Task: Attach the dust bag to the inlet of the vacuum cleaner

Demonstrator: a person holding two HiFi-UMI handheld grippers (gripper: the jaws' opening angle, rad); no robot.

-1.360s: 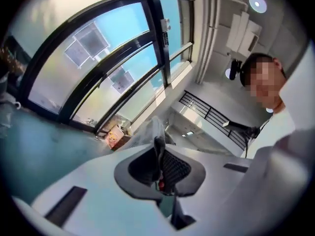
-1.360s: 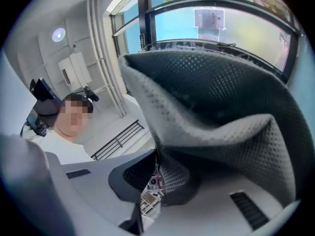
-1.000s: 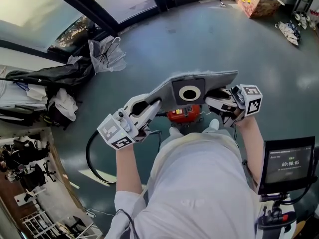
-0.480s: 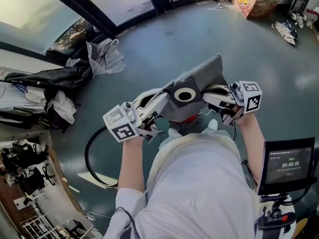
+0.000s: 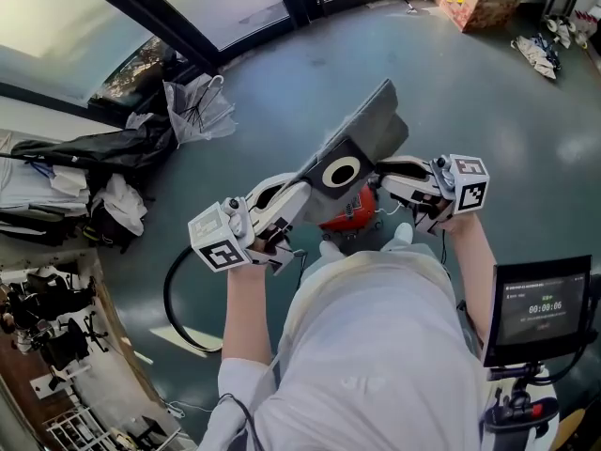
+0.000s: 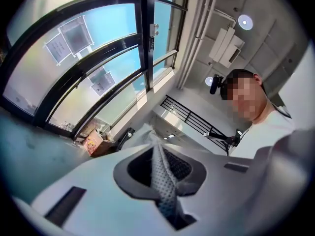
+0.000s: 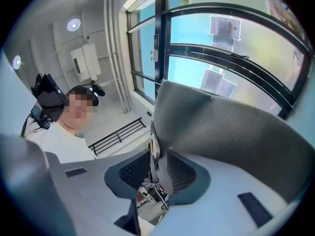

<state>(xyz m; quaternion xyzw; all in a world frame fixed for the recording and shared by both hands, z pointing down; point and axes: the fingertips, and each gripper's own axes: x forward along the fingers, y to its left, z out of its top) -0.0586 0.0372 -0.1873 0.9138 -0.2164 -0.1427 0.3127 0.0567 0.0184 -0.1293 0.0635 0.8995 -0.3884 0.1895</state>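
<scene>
The left gripper [image 5: 299,194] pinches the dust bag [image 5: 362,130], the right gripper [image 5: 383,171] is opening around its edge, and next the bag's hole [image 5: 342,171] must meet the vacuum cleaner [image 5: 347,212].

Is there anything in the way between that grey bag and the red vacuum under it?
Nothing visible. The dust bag hangs tilted in the air above the red vacuum cleaner, gripped by the left claw; the right claw is opening, with the bag's edge between its jaws. The inlet itself does not show.
</scene>
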